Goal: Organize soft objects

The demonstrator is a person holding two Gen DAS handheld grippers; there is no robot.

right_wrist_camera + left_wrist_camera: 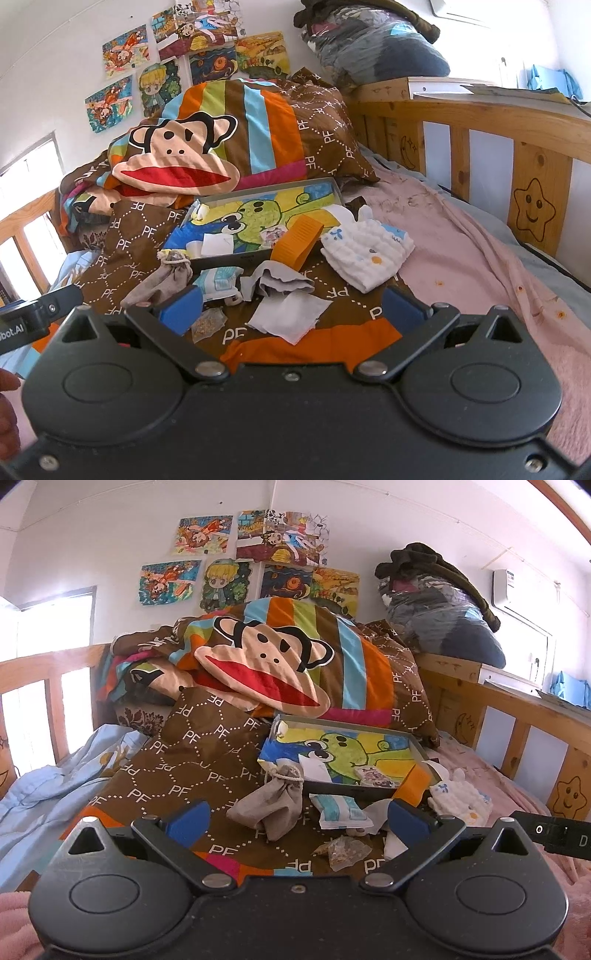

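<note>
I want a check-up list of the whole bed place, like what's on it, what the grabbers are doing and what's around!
Surface: brown quilt spread over a bed; pink blanket to the right.
Job's things: grey drawstring pouch, white folded cloth, grey rag, white wipe, tissue pack.
Clutter: tray with frog drawing, orange block, small clear packet.
Grippers: left hand-held gripper open, empty; right hand-held gripper open, empty.
Cables: nothing seen.
Surroundings: monkey duvet, wall drawings, wooden bed rail, bagged bundle.
</note>
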